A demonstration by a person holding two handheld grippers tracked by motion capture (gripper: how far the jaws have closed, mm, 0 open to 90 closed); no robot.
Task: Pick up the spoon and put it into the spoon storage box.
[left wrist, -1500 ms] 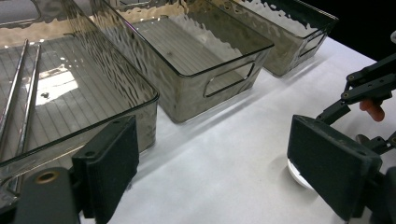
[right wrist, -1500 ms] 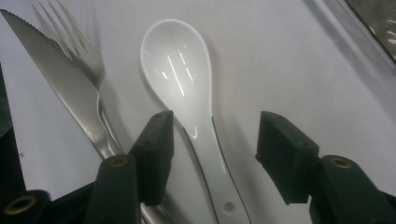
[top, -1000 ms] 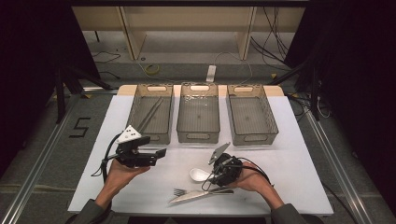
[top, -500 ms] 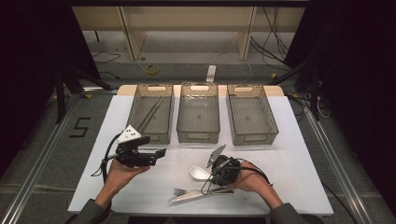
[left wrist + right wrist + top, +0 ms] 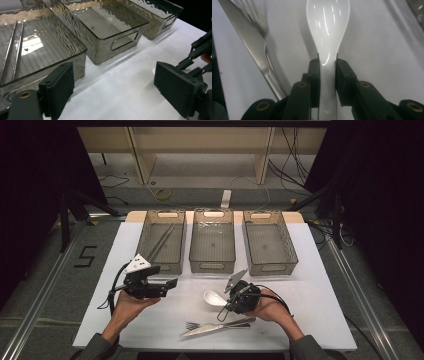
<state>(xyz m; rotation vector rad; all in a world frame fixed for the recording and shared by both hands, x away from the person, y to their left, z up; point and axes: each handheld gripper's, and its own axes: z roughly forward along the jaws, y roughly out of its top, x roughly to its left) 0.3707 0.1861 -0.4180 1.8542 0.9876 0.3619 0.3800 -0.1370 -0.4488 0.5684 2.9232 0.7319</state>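
White covering spreads over the counter point(image 5: 320, 310), which fills the lower middle of the high view; bare light wood shows at its far corners. Around it the room is dark, with black drapes at the left and right edges, a grey floor marked with a black "5" point(image 5: 86, 256) at middle left, and pale wooden shelving point(image 5: 200, 145) along the top, where loose cables point(image 5: 295, 150) lie.

3 smoky translucent plastic bins point(image 5: 212, 247) stand in a row across the centre. The leftmost holds a pair of slim metal chopsticks point(image 5: 161, 242), seen again at the left edge of the left claw view point(image 5: 12, 50).

The glossy white ceramic spoon point(image 5: 214, 297) lies just below the middle bin, its bowl pointing left. The right claw point(image 5: 231, 304) has just been closing, and in its own view the black pads point(image 5: 314, 72) press on both sides of the spoon's handle point(image 5: 328, 37). Near it, at the lower centre, a steel fork point(image 5: 192, 325) and a steel table knife point(image 5: 210, 329) lie side by side on the covering.

The left claw point(image 5: 172, 282) hovers at the lower left, jaws wide apart with nothing between them point(image 5: 115, 87).
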